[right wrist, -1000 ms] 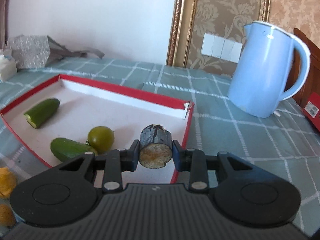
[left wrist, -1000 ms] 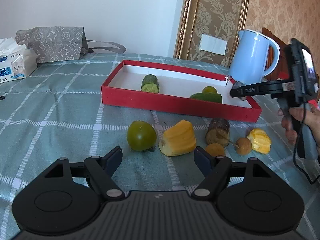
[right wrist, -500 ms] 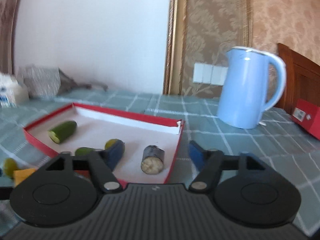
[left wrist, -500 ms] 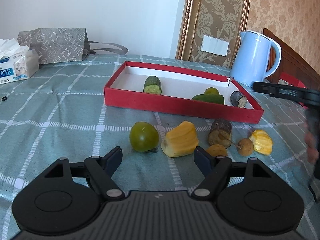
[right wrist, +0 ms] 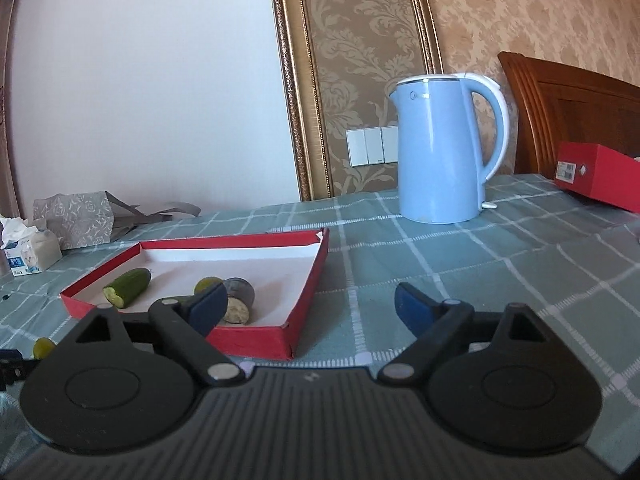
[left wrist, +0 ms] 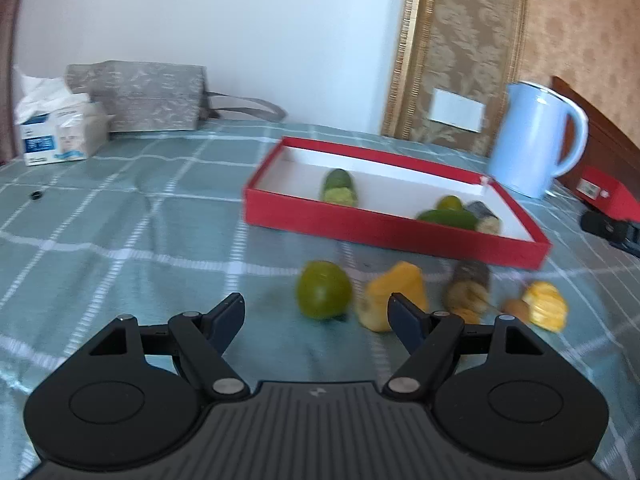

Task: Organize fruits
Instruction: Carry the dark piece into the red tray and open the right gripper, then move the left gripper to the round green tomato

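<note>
Left gripper (left wrist: 316, 316) open, empty, just short of the loose fruit; green tomato (left wrist: 323, 295) straight ahead between its fingers, closest pick. Right gripper (right wrist: 310, 306) opening, nothing between, off the red tray (right wrist: 308, 276) corner, farther away.

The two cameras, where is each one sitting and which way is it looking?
Left wrist view: sits on the left gripper, low over the table, looking past open jaws at loose fruit like the green fruit and at the red tray; the other gripper's dark tip shows at the right edge.
Right wrist view: sits on the right gripper, facing the kettle and the wall, tray at lower left; its jaws are opening, nothing between them.
Both share the tray, cucumber, kettle and tissue box.
</note>
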